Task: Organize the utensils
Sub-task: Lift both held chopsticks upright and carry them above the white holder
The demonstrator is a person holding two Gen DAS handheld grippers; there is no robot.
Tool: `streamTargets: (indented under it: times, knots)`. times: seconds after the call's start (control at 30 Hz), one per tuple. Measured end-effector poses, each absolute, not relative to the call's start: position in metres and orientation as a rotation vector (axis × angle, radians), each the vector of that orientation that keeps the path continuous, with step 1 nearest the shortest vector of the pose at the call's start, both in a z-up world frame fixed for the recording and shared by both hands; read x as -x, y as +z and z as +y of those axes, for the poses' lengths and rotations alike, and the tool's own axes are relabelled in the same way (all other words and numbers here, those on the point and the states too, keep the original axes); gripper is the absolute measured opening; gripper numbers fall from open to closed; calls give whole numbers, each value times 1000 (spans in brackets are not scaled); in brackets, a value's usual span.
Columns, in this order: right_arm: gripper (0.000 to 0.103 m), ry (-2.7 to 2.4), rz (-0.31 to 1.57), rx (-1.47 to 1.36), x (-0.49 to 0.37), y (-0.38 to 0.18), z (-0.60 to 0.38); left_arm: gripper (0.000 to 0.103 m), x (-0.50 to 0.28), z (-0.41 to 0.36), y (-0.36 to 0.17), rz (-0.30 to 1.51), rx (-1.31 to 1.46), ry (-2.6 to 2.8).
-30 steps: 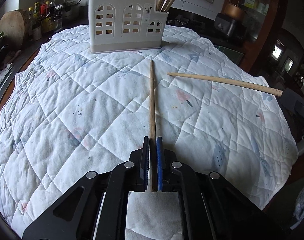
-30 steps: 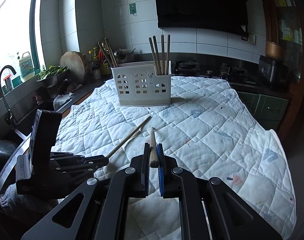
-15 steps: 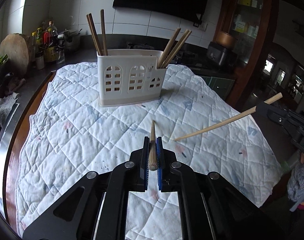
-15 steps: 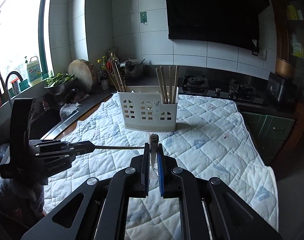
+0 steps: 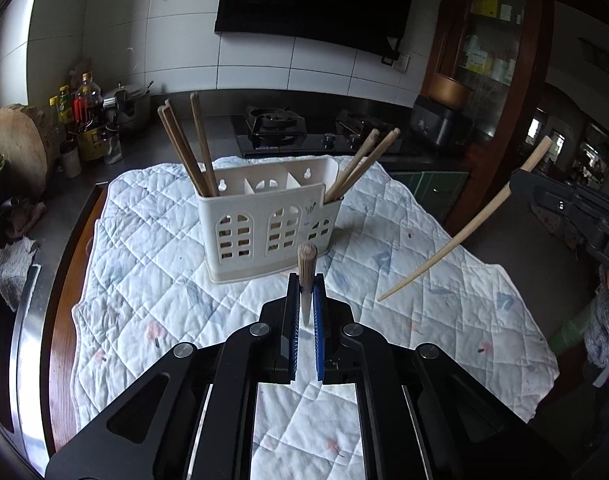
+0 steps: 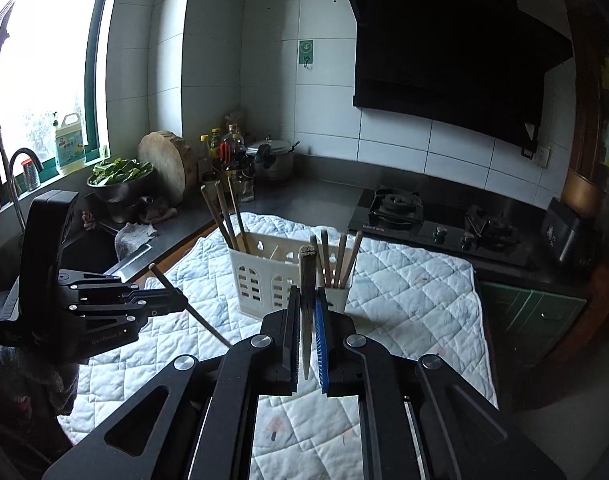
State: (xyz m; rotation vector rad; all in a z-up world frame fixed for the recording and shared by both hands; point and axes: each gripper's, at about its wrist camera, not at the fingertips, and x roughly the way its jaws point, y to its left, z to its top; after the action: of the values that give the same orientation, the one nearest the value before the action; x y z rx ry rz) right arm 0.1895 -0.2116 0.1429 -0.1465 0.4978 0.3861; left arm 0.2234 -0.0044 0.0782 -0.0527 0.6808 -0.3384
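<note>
A white utensil holder (image 5: 264, 224) (image 6: 272, 280) stands on the quilted cloth (image 5: 152, 288) and holds several wooden chopsticks in its left and right ends. My left gripper (image 5: 305, 286) is shut on a wooden chopstick (image 5: 306, 268), held upright above the cloth in front of the holder. My right gripper (image 6: 305, 300) is shut on another chopstick (image 6: 307, 280), also lifted and near upright. In the left wrist view the right gripper's chopstick (image 5: 464, 232) slants down at the right. In the right wrist view the left gripper (image 6: 176, 300) holds its chopstick (image 6: 192, 312) at the left.
A gas hob (image 6: 436, 220) lies behind the cloth. Bottles (image 5: 80, 120), a pot (image 6: 272, 158) and a round chopping block (image 6: 164, 168) stand at the back left. A sink with tap (image 6: 20, 168) is at the far left. A cabinet (image 5: 484, 60) stands at the right.
Both grippers have lifted their chopsticks off the cloth and tipped them from lying flat to near upright. Both have risen, and the holder now sits lower in view.
</note>
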Motion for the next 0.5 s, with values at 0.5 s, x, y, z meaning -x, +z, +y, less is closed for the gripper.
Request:
streamTargets:
  times: [0.5]
  knots:
    - [7, 378, 346, 115, -248, 240, -202, 5, -264, 24, 195, 445, 91, -296]
